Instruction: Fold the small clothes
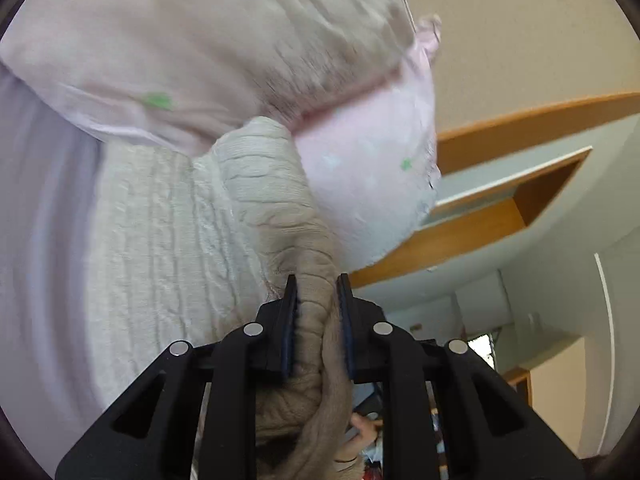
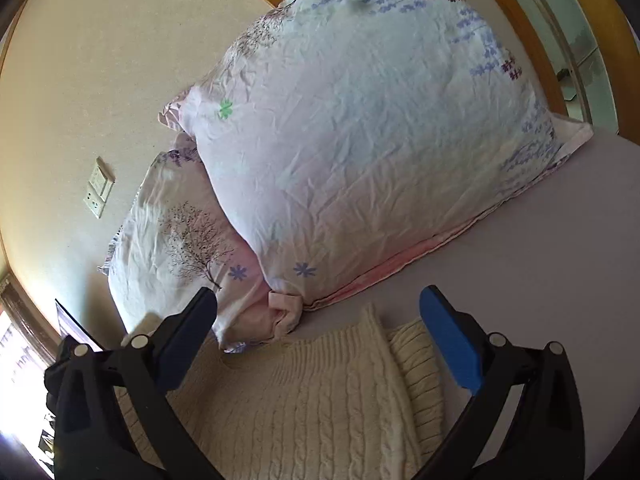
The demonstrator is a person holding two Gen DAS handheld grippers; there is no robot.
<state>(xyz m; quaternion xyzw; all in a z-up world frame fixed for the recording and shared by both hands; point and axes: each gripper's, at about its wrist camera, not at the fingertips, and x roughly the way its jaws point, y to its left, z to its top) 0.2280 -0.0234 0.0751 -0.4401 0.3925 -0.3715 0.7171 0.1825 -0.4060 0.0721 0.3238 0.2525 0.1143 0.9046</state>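
Lilac bedsheet (image 2: 560, 248) covered the bed, floral pillows (image 2: 360, 140) stacked at its head against a beige wall (image 2: 100, 80) with a socket plate. Cream cable-knit sweater (image 2: 312, 408) lay flat on the sheet just below the pillows. Left gripper (image 1: 316, 304) was clenched on a bunched fold of the knit, lifted toward the camera. Right gripper (image 2: 320, 320) hung above the sweater, jaws spread wide, holding nothing. Judged: knit soft, thick, stretchy, fairly light; likely to sag, so best pinched at hem or shoulder edge
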